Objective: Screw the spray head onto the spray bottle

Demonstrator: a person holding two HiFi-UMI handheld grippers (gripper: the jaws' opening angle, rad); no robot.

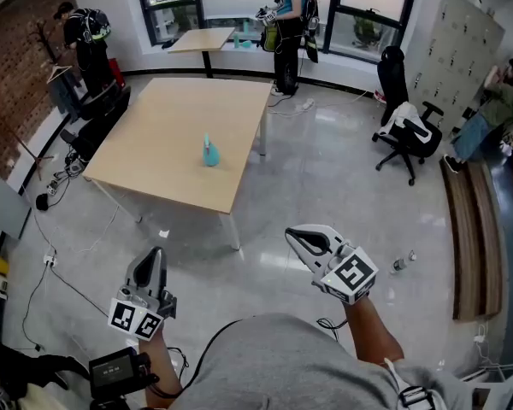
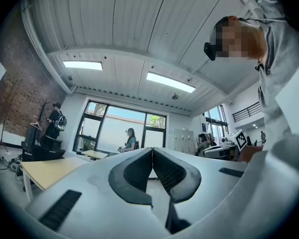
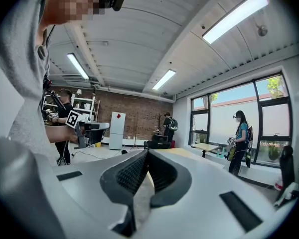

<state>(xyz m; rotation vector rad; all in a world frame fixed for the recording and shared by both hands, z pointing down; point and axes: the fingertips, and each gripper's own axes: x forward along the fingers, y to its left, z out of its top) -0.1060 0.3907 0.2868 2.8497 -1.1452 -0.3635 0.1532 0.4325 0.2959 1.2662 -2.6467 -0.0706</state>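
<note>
A small teal spray bottle (image 1: 209, 152) stands alone on the light wooden table (image 1: 171, 118), too far off to make out its spray head. Both grippers hang over the floor, well short of the table. My left gripper (image 1: 156, 254) is at the lower left, my right gripper (image 1: 292, 236) at the lower middle. In the left gripper view the jaws (image 2: 152, 150) meet at their tips with nothing between them. The jaws (image 3: 146, 152) in the right gripper view are shut and empty too. Each gripper view shows the other gripper: the right one (image 2: 237, 140) and the left one (image 3: 83, 125).
A black office chair (image 1: 406, 131) and a curved wooden bench (image 1: 474, 237) stand at the right. A second table (image 1: 203, 39) and a standing person (image 1: 289, 24) are by the windows, another person (image 1: 85, 37) at the far left. Cables (image 1: 47, 263) lie on the floor at the left.
</note>
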